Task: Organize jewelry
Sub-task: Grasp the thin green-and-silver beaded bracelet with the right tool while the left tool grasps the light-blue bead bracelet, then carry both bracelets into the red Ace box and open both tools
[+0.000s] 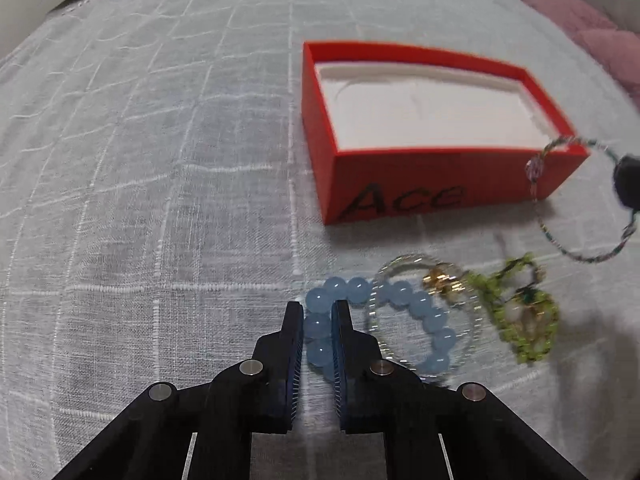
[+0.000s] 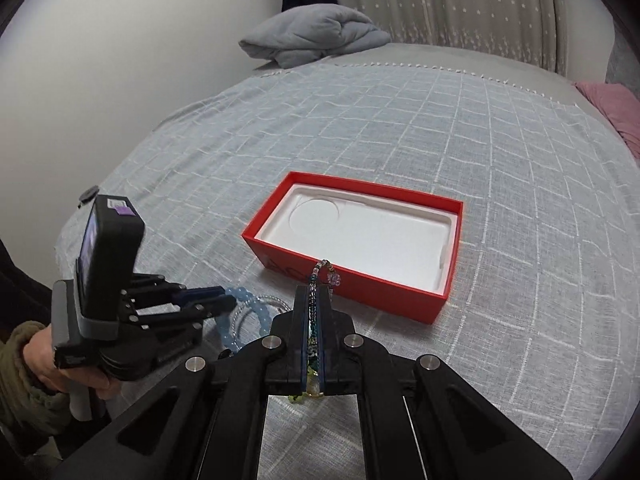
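**beadbox_fan:** On the bed (image 2: 400, 120), right in front of the red box (image 1: 400, 184), the jewelry sits in a small heap. Box insert looks bare white in both views, so I'd say nothing's sorted yet.

**grip_nerd:** Agreed, early days. The right hand-held gripper (image 2: 315, 292) is clamped shut on a thin multicolour bead strand (image 2: 320, 270), which pokes out past the tips toward the near wall of the box. From the left camera that strand (image 1: 576, 256) hangs as a loop just beside the box corner, off the bedspread.

**beadbox_fan:** And the left hand-held gripper (image 1: 318, 312)?

**grip_nerd:** Closed on the blue bead bracelet (image 1: 420, 308), pads pinching a couple of its beads. It's not lifted yet, I think, though the blur makes that hard to call.

**beadbox_fan:** Left over: a clear beaded ring (image 1: 424, 312) lying over the blue one, plus a green beaded piece (image 1: 528, 320) next to it.

**grip_nerd:** Only writing I can read is "Ace" in black on the box front.
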{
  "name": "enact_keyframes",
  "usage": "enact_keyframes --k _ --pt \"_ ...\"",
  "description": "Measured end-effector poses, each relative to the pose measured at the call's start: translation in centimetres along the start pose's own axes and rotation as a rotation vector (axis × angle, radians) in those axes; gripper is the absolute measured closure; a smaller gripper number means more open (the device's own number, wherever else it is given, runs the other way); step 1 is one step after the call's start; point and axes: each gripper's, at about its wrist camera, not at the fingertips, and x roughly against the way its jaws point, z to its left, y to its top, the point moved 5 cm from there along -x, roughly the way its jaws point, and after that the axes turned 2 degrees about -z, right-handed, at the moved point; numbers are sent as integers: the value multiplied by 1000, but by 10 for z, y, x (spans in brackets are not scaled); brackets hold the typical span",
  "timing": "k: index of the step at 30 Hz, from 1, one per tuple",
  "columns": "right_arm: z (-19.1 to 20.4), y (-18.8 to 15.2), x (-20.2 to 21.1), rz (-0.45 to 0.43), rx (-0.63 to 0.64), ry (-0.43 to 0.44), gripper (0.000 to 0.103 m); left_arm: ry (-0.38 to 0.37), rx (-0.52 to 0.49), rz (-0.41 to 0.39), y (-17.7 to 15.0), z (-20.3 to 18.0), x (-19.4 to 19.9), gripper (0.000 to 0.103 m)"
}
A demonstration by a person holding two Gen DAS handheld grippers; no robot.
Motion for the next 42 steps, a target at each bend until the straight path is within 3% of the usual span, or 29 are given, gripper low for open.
enact_keyframes --k 10,14,21,25,33,42 --pt "2 3 24 -60 0 13 100 -167 -5 -196 21 -19 74 94" --pt "0 7 32 -88 -21 45 100 -190 -15 -266 41 -14 89 94" --pt "-4 15 32 -112 -54 79 101 -256 33 -254 46 -6 84 94" --pt "-10 16 32 -111 -68 72 101 -258 32 -260 52 -9 86 94" --pt "-23 28 33 -150 -135 122 100 -295 54 -263 86 -24 87 94" --pt "-50 36 21 -147 -220 145 100 -316 69 -244 116 -39 58 94"
